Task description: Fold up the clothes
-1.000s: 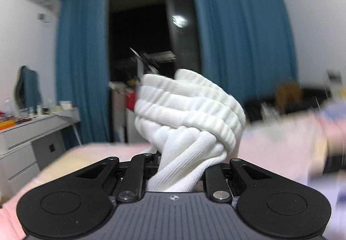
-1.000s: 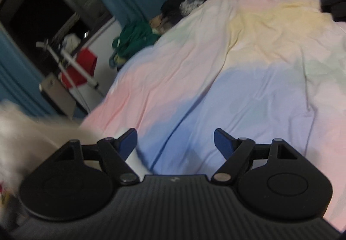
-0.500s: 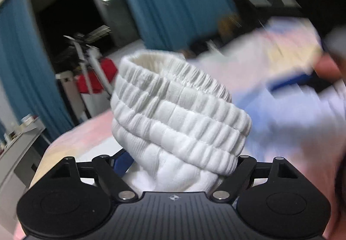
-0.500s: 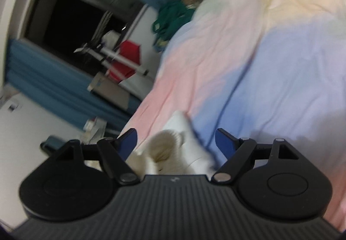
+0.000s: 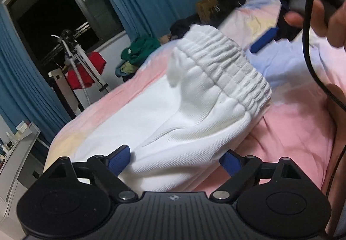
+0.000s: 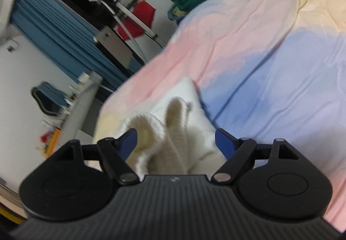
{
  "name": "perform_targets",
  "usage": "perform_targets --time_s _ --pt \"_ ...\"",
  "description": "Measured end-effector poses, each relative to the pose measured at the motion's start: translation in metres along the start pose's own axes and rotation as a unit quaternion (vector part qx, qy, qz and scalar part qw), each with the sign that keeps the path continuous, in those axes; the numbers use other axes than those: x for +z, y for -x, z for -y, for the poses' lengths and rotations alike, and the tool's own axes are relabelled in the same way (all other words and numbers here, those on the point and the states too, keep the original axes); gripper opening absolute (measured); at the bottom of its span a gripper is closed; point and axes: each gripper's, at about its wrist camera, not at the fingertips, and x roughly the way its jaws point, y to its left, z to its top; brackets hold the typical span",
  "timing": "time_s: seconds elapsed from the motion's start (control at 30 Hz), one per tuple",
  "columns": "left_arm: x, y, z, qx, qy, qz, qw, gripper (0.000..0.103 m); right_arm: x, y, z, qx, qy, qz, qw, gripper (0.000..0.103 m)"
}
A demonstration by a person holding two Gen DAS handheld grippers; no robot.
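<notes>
Since a second ago the left gripper [image 5: 175,158] has dropped toward the bed [image 5: 292,136], and its jaws have just been opening: they stand wide, the white garment [image 5: 186,114] lying loose between them with its ribbed waistband [image 5: 229,71] bunched up on the pink sheet. Farther right, a hand [image 5: 328,2] grips the other tool. The right gripper [image 6: 176,141] is spread wide too, the cream-looking folds of that garment [image 6: 173,131] below it, unpinched.

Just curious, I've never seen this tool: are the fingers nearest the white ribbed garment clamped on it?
Open: the left gripper has just been opening, its blue fingers wide around the white ribbed garment.
</notes>
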Motion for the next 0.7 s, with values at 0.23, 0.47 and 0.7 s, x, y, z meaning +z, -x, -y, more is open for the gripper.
perform_targets --time_s 0.23,0.47,0.7 --pt "-0.013 0.028 -0.007 -0.003 0.054 -0.007 0.9985 0.091 0.006 -0.041 -0.014 0.002 0.028 -0.040 0.999 0.069" --pt "-0.018 0.058 0.009 -0.008 0.082 -0.010 0.9966 0.091 0.025 -0.090 -0.021 0.053 0.021 -0.109 0.992 0.051" --pt "-0.023 0.066 0.009 -0.008 0.113 -0.006 0.9935 0.091 0.036 -0.110 -0.015 0.094 -0.032 -0.110 0.989 0.023"
